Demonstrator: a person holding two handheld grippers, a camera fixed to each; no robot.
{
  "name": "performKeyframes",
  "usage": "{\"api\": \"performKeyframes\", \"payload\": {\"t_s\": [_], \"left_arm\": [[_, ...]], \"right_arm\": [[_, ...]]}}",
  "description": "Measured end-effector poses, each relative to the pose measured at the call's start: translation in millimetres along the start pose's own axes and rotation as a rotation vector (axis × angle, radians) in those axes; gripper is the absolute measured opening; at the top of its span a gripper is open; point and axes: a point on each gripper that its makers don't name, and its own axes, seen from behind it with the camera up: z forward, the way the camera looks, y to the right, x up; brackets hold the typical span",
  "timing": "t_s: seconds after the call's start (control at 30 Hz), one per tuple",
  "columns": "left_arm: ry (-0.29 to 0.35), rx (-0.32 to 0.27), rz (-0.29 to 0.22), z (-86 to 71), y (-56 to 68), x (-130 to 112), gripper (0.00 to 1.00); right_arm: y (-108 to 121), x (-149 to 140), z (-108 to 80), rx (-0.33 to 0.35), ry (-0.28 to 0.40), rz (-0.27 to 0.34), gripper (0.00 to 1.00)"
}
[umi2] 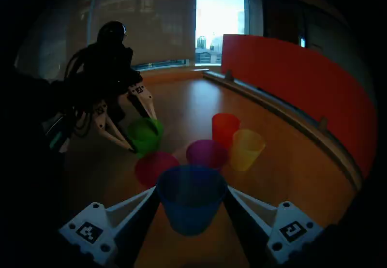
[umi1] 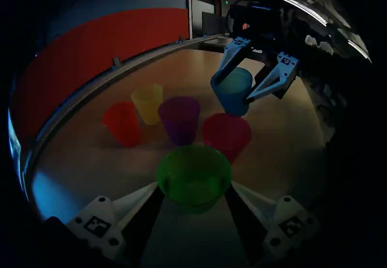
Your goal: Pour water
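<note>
My left gripper (umi1: 194, 190) is shut on a green cup (umi1: 194, 176), held upright just above the table. Across from it, my right gripper (umi1: 238, 90) is shut on a blue cup (umi1: 233, 90), lifted and slightly tilted. In the right gripper view the blue cup (umi2: 191, 198) sits between my right gripper's (umi2: 192, 198) fingers, and the left gripper (umi2: 138, 135) holds the green cup (umi2: 144, 135) at the left. Between them on the wooden table (umi1: 285, 123) stand a dark red cup (umi1: 226, 135), a purple cup (umi1: 179, 119), a yellow cup (umi1: 147, 102) and an orange-red cup (umi1: 122, 123).
A red wall panel (umi1: 96, 55) and a metal rail (umi1: 121, 69) run along the table's far edge. A bright window (umi2: 217, 21) lies behind. Bare tabletop (umi2: 290, 171) spreads around the cup cluster. The room is dim.
</note>
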Motion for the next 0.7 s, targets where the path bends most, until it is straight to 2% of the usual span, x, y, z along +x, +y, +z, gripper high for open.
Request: {"api": "performKeyframes", "payload": {"t_s": [0.27,0.7], "left_arm": [[-0.023,-0.01,0.016,8.7,-0.8,-5,0.83],[-0.026,-0.015,0.017,17.2,-1.3,-9,0.83]], "right_arm": [[-2,-10,10.0,0.014,-0.025,-0.004,0.91],[-5,-22,17.3,0.03,-0.046,0.015,0.91]]}}
